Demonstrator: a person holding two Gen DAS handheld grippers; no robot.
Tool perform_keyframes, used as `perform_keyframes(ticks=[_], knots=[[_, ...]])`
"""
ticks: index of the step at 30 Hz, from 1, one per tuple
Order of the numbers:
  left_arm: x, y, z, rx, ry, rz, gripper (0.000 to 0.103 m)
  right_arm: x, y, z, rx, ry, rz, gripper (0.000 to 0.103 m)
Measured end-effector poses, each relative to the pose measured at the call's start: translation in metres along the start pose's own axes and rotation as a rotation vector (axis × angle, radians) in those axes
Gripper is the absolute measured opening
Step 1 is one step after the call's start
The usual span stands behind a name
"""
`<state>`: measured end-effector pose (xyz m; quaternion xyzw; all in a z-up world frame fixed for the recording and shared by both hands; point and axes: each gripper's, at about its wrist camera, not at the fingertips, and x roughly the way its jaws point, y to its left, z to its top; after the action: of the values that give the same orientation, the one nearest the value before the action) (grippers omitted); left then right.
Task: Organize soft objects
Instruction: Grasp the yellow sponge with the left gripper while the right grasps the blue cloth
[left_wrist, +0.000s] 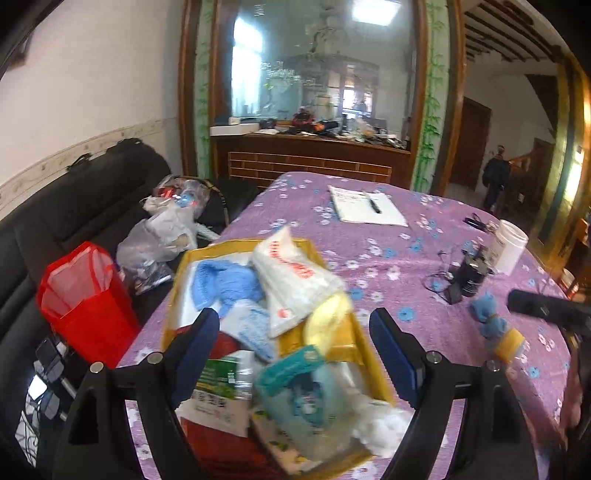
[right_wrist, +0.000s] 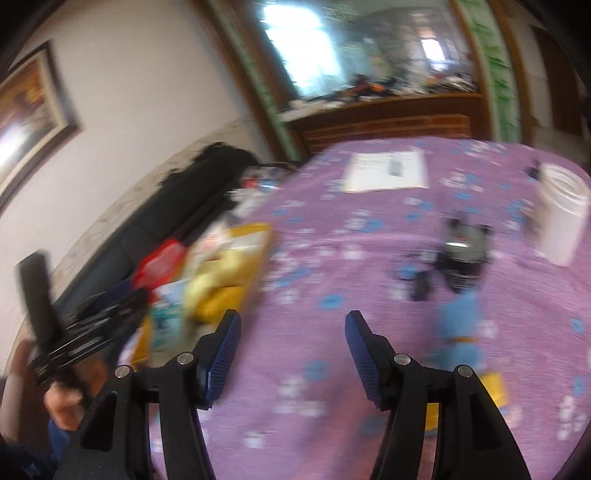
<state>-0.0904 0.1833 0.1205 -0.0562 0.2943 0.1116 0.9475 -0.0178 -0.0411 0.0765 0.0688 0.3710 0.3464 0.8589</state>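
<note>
A yellow box (left_wrist: 314, 251) on the purple flowered tablecloth holds soft things: a blue knit cloth (left_wrist: 225, 282), a white plastic bag with red print (left_wrist: 295, 280), a yellow soft item (left_wrist: 328, 321), a teal packet (left_wrist: 303, 384) and white stuffing (left_wrist: 384, 424). My left gripper (left_wrist: 295, 332) is open and empty above the box. A blue plush toy (left_wrist: 489, 317) with a yellow part lies on the cloth to the right; it also shows in the right wrist view (right_wrist: 461, 328). My right gripper (right_wrist: 293, 328) is open and empty over bare cloth, left of the toy. The box (right_wrist: 258, 236) shows blurred at its left.
A red bag (left_wrist: 85, 299) and plastic bags (left_wrist: 159, 236) sit on the black sofa at the left. On the table are a notepad with a pen (left_wrist: 365, 206), a white jar (left_wrist: 511, 245) and a black device with cables (left_wrist: 469, 273). The left gripper's handle (right_wrist: 40, 295) shows at the left.
</note>
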Motion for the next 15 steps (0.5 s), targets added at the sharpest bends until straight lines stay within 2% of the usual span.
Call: perform_keyframes(ticks=[5,6,7,10,12,13,14,15], knots=[[-0.007,-0.030,0.000,0.062,-0.010,-0.065,0.083,0.012,-0.067,0.008,0.033,0.098,-0.270,0.069],[-0.007,-0.037,-0.001,0.074,-0.008,-0.082,0.083,0.016,-0.077,0.006,0.039,0.112,-0.302,0.068],[-0.007,-0.044,-0.002,0.085,-0.001,-0.104,0.083,0.020,-0.086,0.004,0.052,0.124,-0.309,0.068],[-0.001,-0.072,-0.008,0.120,0.036,-0.187,0.083,0.031,-0.097,-0.001,0.083,0.144,-0.243,0.068],[0.004,-0.091,-0.013,0.154,0.062,-0.220,0.083,0.038,-0.094,-0.004,0.070,0.136,-0.257,0.056],[0.008,-0.103,-0.016,0.176,0.076,-0.236,0.083,0.043,-0.093,-0.007,0.051,0.156,-0.273,0.033],[0.011,-0.113,-0.019,0.193,0.089,-0.250,0.083,0.048,-0.095,-0.010,0.036,0.174,-0.281,0.025],[0.013,-0.124,-0.022,0.213,0.104,-0.271,0.083,0.044,-0.097,-0.011,0.035,0.155,-0.283,0.023]])
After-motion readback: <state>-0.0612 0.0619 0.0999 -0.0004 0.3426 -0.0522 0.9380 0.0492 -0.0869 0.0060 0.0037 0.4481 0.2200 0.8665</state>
